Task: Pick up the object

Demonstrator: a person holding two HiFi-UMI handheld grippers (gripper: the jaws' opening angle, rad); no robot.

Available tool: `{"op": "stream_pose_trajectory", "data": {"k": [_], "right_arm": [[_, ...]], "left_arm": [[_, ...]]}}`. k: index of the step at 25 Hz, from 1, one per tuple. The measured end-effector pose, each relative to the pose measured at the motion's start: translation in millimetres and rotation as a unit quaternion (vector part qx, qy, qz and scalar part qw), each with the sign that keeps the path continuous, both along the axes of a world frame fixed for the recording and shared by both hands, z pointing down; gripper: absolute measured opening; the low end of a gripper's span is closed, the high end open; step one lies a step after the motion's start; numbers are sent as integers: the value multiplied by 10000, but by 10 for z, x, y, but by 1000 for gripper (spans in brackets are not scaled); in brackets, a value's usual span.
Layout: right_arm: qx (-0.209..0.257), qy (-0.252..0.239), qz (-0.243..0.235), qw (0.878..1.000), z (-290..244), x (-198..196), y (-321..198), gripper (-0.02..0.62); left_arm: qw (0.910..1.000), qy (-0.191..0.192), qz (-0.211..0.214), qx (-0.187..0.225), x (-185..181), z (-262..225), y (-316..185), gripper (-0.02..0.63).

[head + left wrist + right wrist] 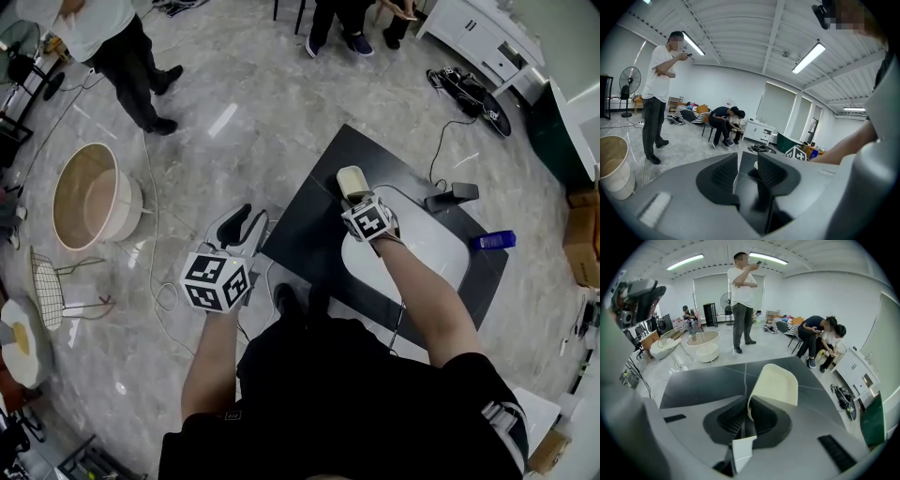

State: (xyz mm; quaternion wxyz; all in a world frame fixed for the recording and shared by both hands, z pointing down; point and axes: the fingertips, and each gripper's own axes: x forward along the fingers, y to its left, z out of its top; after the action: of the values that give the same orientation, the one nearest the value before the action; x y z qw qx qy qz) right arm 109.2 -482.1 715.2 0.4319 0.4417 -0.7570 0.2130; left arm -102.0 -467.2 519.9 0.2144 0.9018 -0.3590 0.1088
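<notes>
My right gripper [356, 194] is shut on a cream, flat, curved object [352, 179] with a rounded end and holds it just above the black table [314, 220]. In the right gripper view the cream object [774, 383] stands up from between the jaws of the right gripper [747, 414], which pinch its lower edge. My left gripper [242, 226] hangs over the floor off the table's left edge. In the left gripper view the left gripper [747, 171] is open, with nothing between its fingers.
A white oval tray [436, 253] lies on the table under my right forearm, with a blue item [493, 240] and a black box [460, 191] beyond it. A round beige tub [89, 197], a wire chair [56, 286] and cables are on the floor to the left. People stand and sit farther off.
</notes>
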Motion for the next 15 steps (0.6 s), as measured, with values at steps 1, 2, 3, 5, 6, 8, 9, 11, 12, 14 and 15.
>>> {"op": "stream_pose_trajectory", "data": {"k": [1,2,3,5,6,8,9,11,12,14,15], "right_arm": [[37,-84,51,9999,-47,-10,27,34],[96,-155,80,9998,-118,-26,44,34],[153,-201,106,9996,-210,-43,58,34],[261,-251,177,9992,-389,-61,78,34],[325,-276,215,9989,-467,-70,83,34],[456,-360,300,9979,-611,-98,88,34],[522,-411,348,9972,-686,-110,93,34],[667,-502,444,9955,-855,-120,99,34],[742,-545,487,9946,-948,-121,103,34],[892,-634,543,9925,-1144,-129,119,34],[972,-687,555,9913,-1248,-136,132,34]], "left_arm": [[10000,20,3,11,-22,-22,17,140],[10000,40,9,26,-44,-48,28,140],[10000,59,18,45,-67,-75,34,138],[9999,92,41,87,-115,-129,26,137],[9999,104,53,109,-142,-152,16,137],[9998,117,94,161,-186,-189,-14,133],[9996,126,130,196,-196,-209,-34,132],[9992,153,240,295,-184,-270,-78,129],[9988,165,307,352,-170,-306,-99,127],[9978,170,442,457,-134,-374,-133,126],[9974,167,502,499,-115,-402,-147,126]]}}
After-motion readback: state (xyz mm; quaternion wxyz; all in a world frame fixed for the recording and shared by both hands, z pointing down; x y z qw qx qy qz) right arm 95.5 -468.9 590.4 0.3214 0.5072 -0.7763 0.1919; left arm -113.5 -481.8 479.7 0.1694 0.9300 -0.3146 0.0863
